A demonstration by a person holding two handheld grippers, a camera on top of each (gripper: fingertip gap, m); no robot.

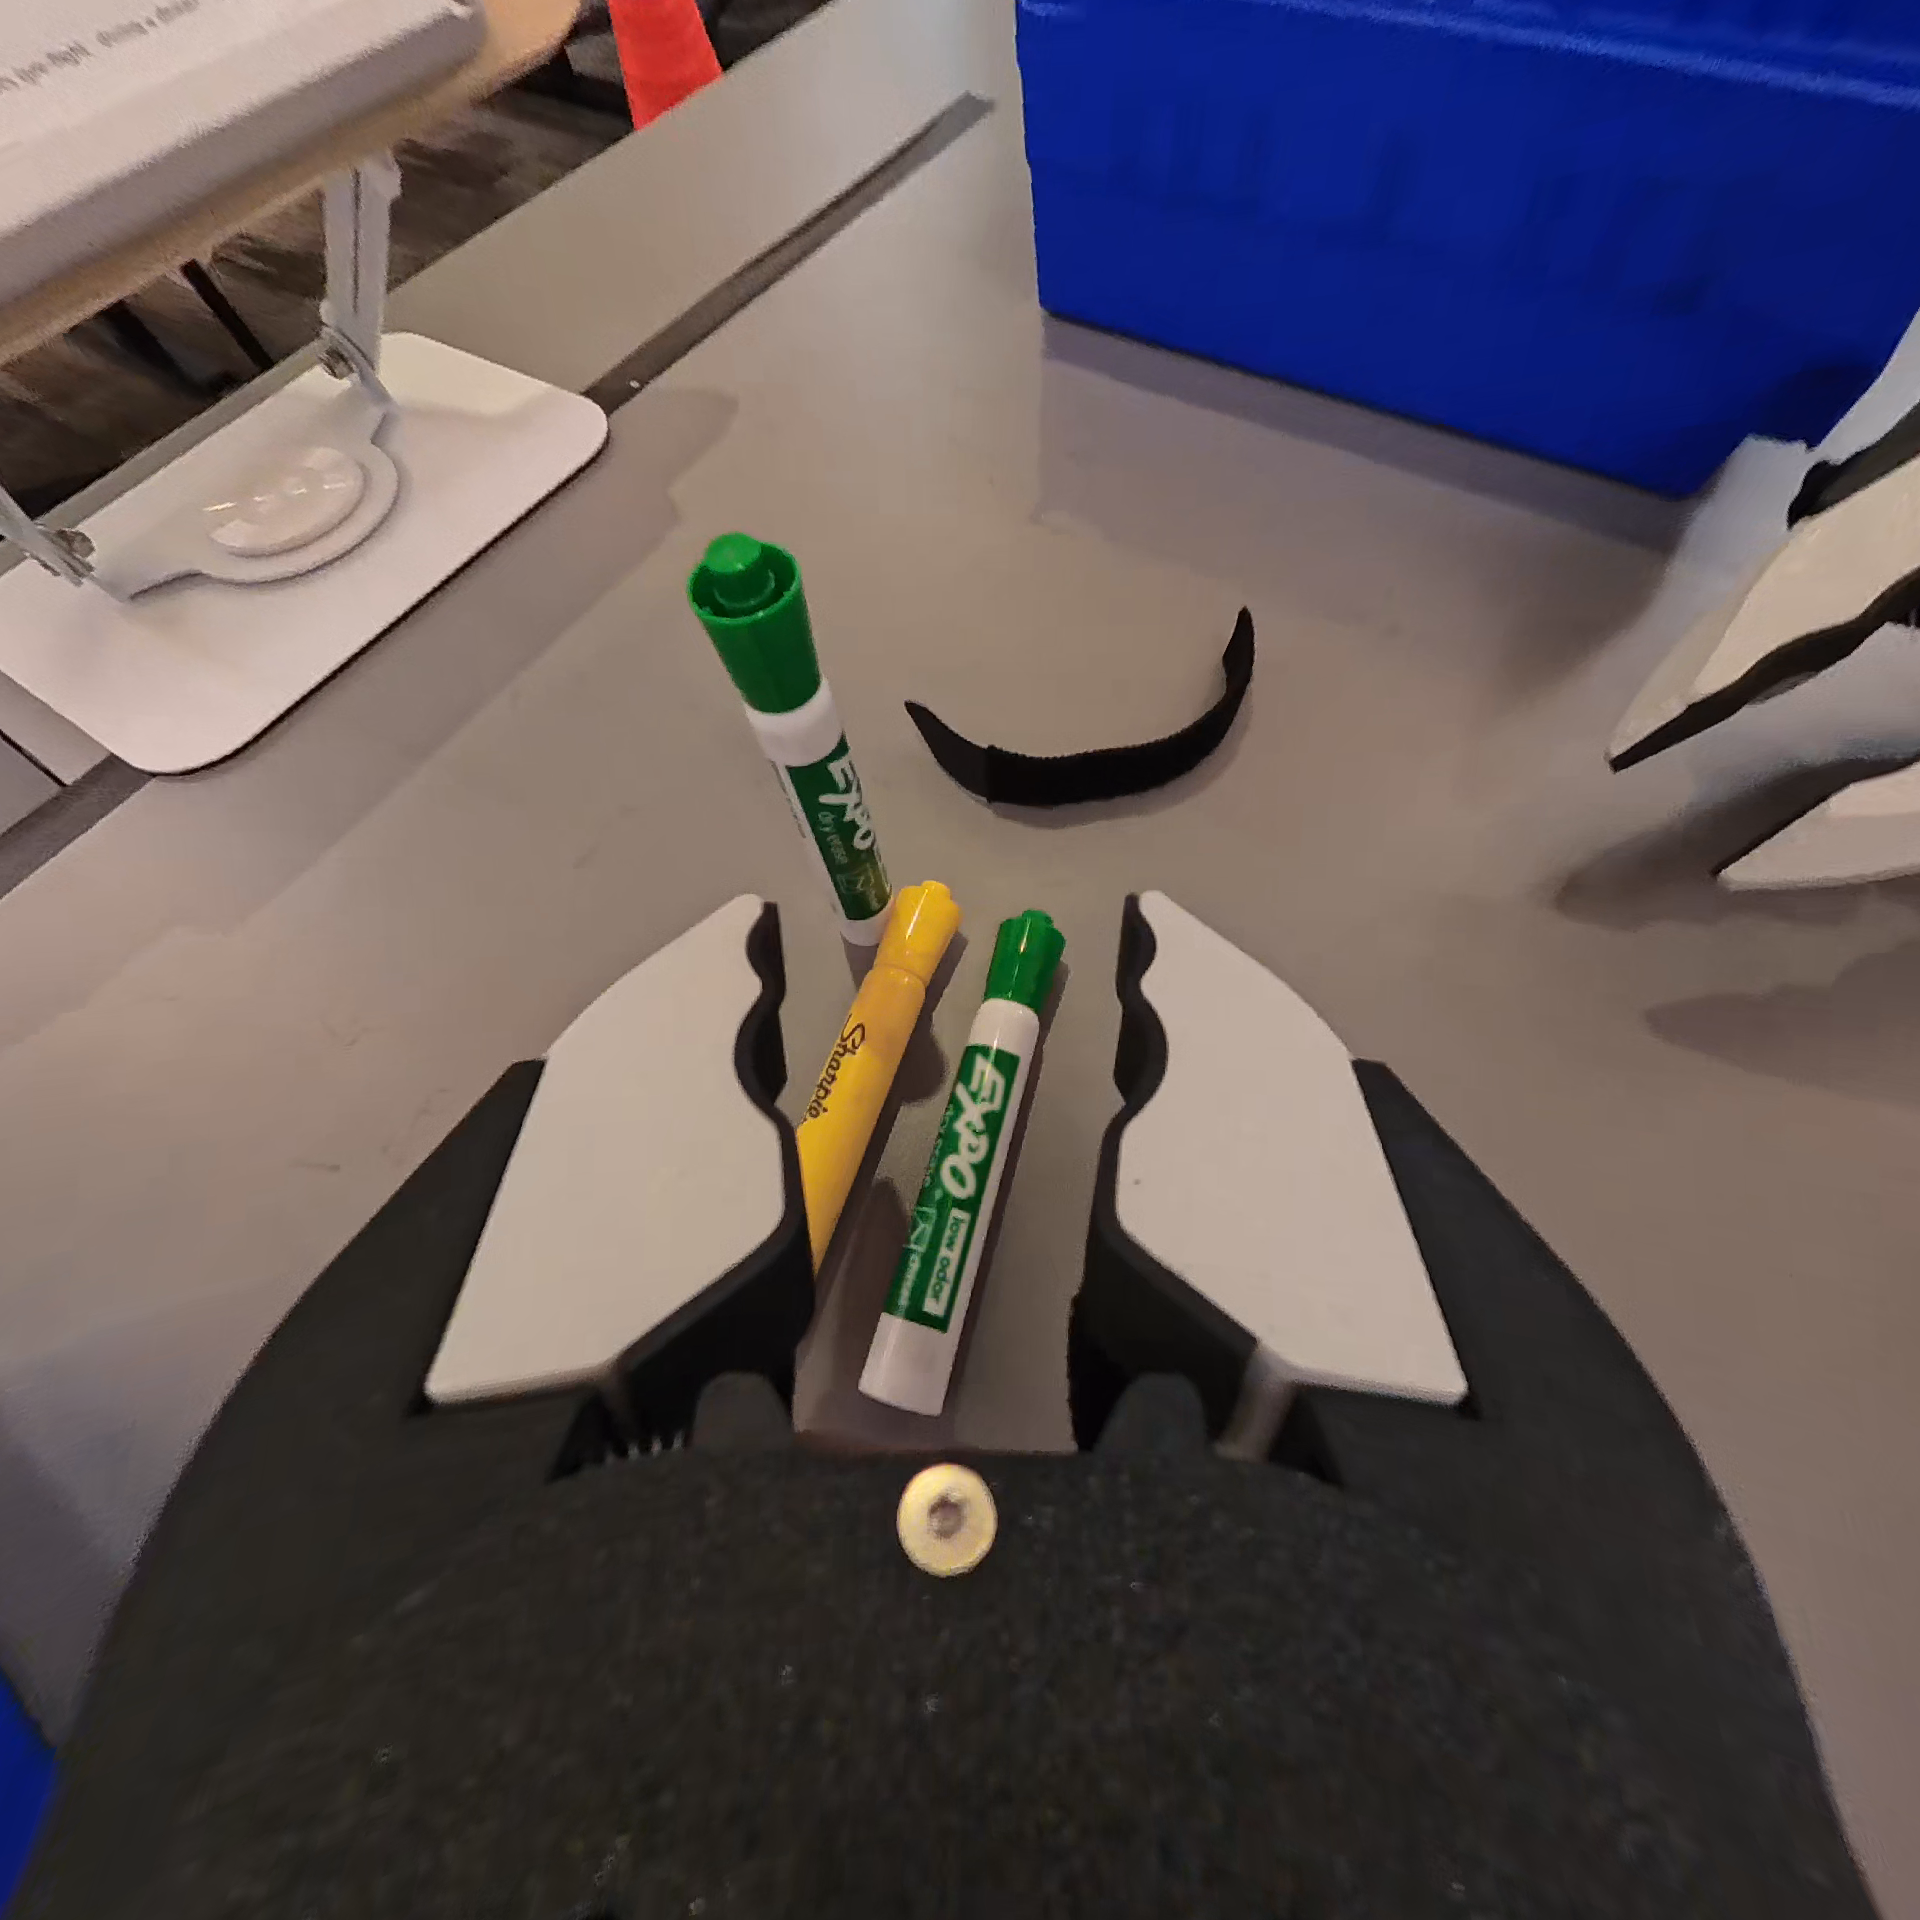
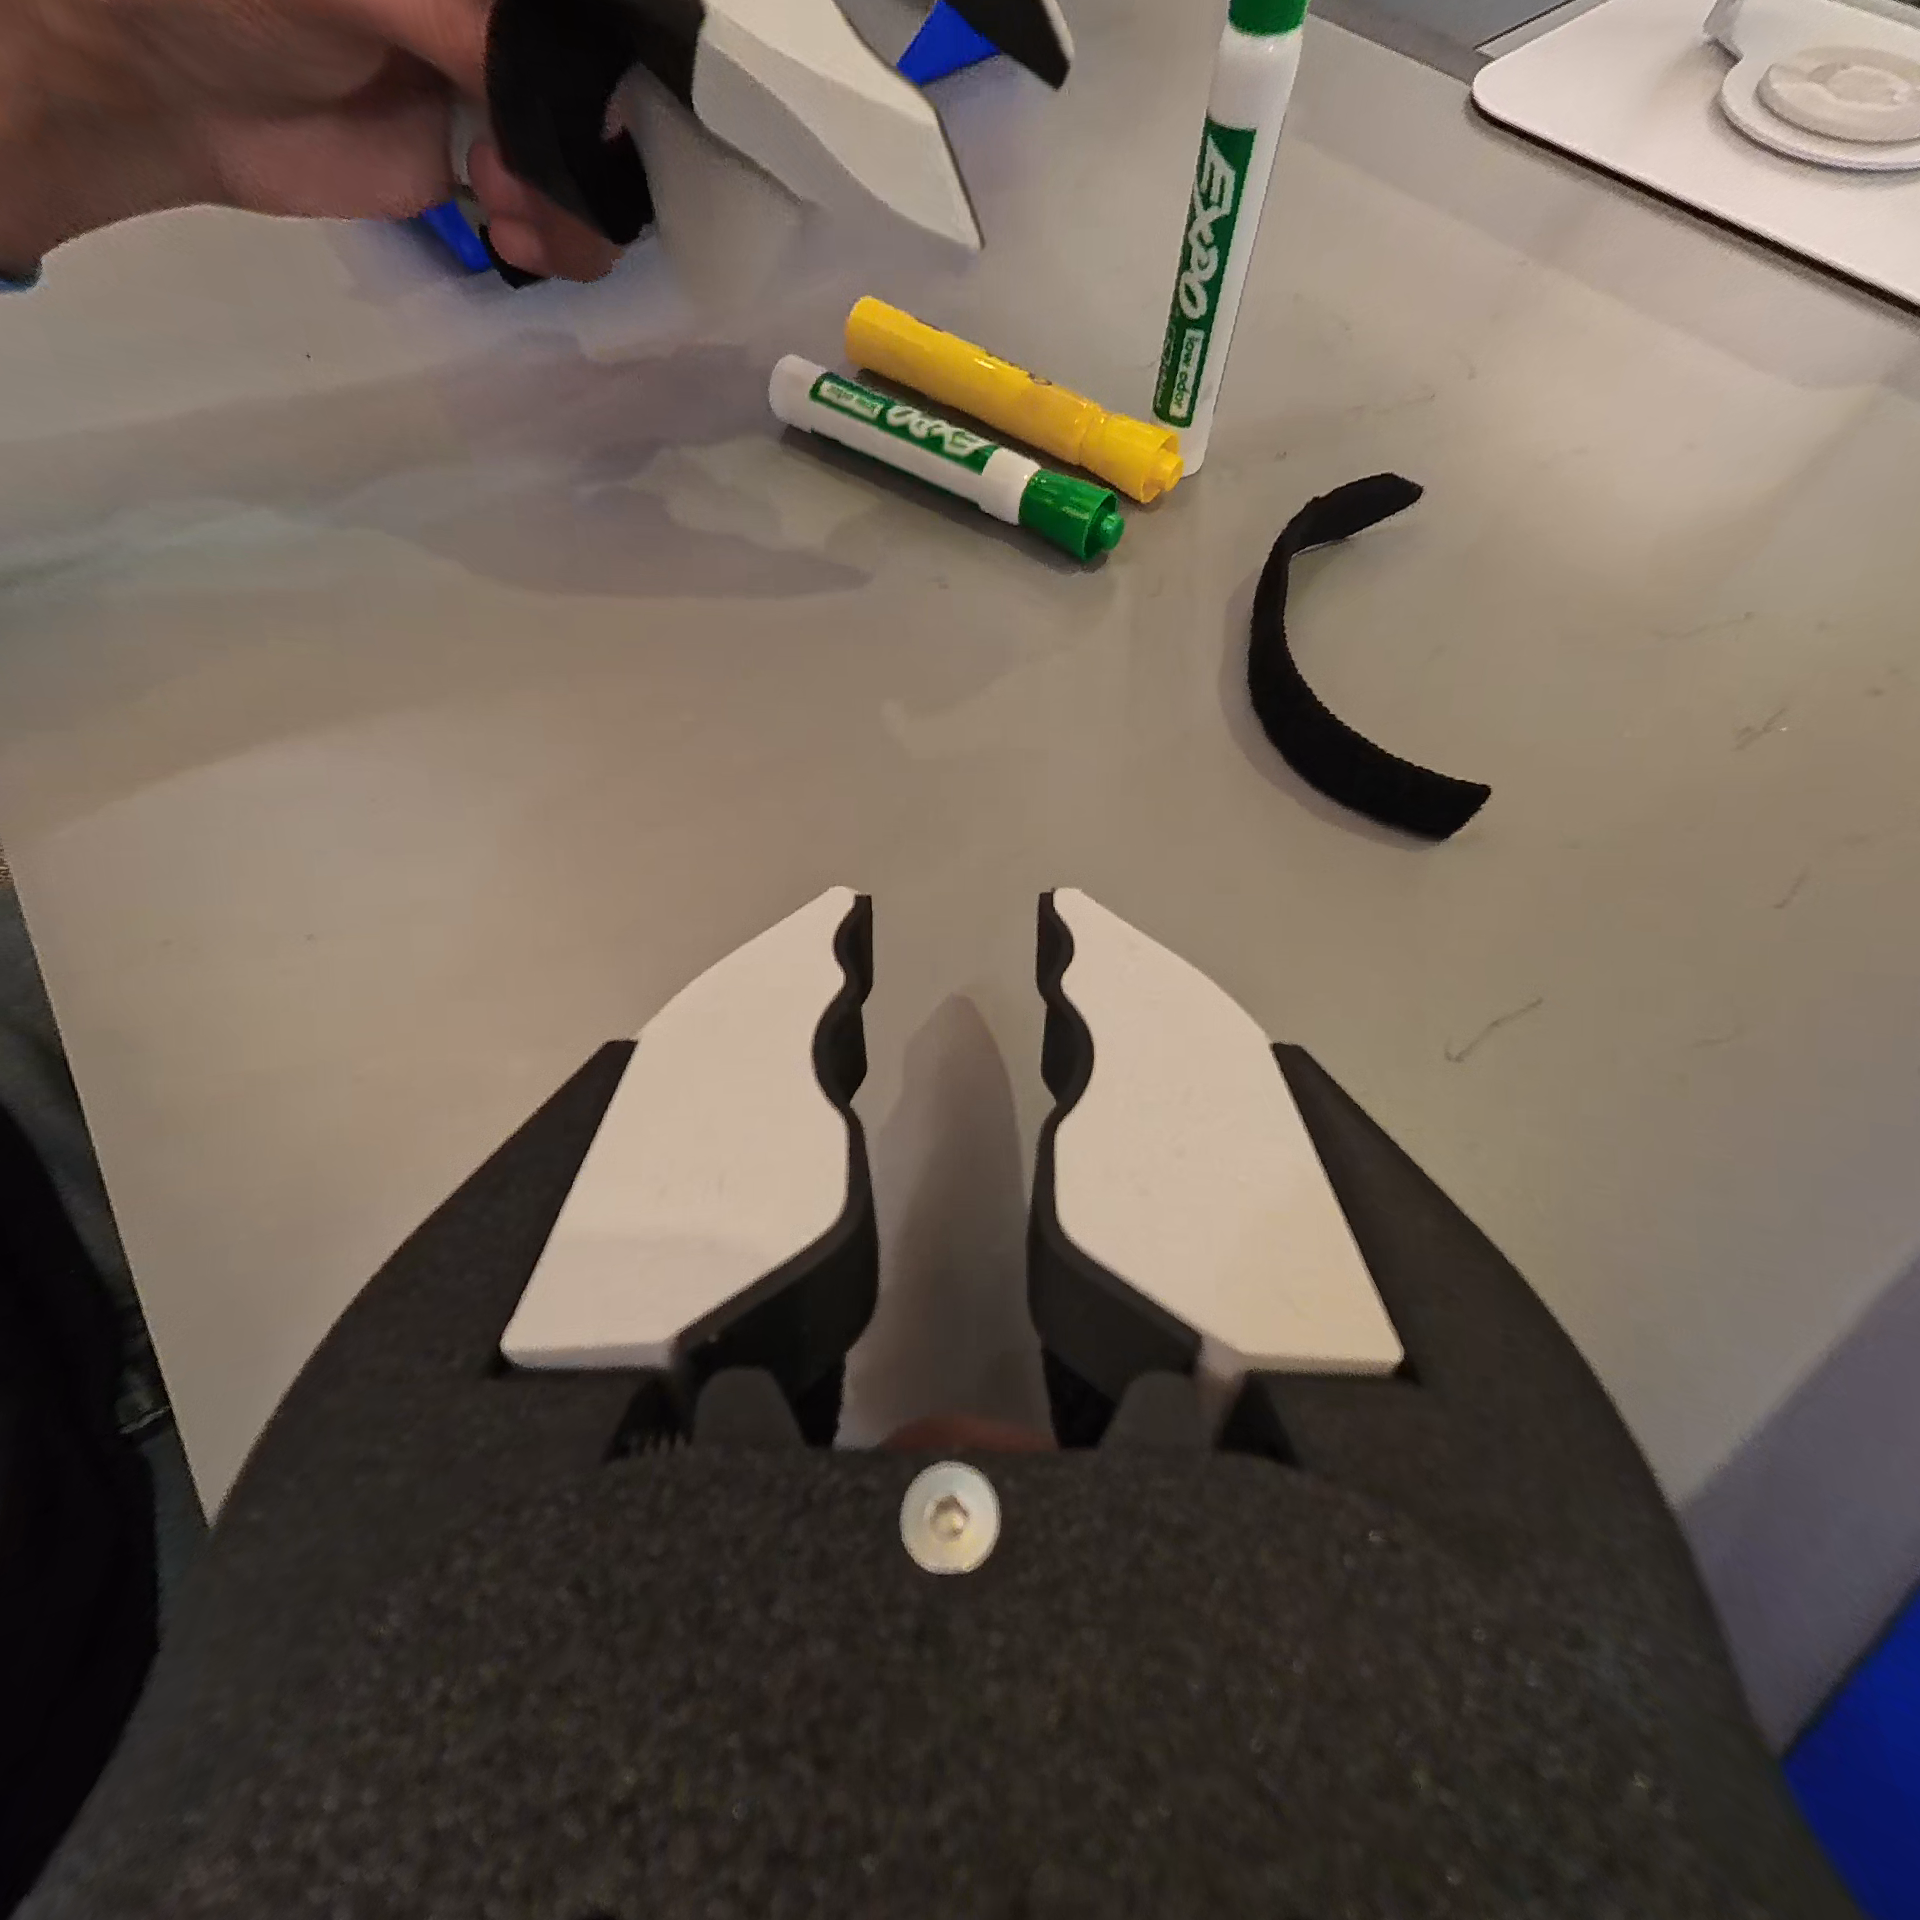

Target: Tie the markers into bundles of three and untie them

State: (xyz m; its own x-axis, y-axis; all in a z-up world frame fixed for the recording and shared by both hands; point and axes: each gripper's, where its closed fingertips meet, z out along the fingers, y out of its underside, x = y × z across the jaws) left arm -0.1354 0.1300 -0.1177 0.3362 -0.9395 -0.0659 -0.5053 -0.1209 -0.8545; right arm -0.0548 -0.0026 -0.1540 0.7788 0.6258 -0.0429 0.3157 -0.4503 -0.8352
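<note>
Left wrist view: left gripper [image 1: 951, 914] fingers open over loose markers [image 1: 940, 1164]; right gripper [image 2: 954, 904] empty, part-open. Align markers before strap [image 1: 1091, 753].

Writing sits on four things; wording not given here.

Left wrist view: upright green marker [image 1: 795, 727], centre of frame, has a green label band w/ white lettering along the barrel. Yellow marker [image 1: 878, 1049], just below it, has dark script lettering lengthwise on the barrel. Second green marker [image 1: 961, 1153], lower centre, has the same kind of green band w/ white lettering plus smaller print near its white end. White panel [image 1: 208, 83], upper left, carries a line of small grey print, too blurred to read.
</note>
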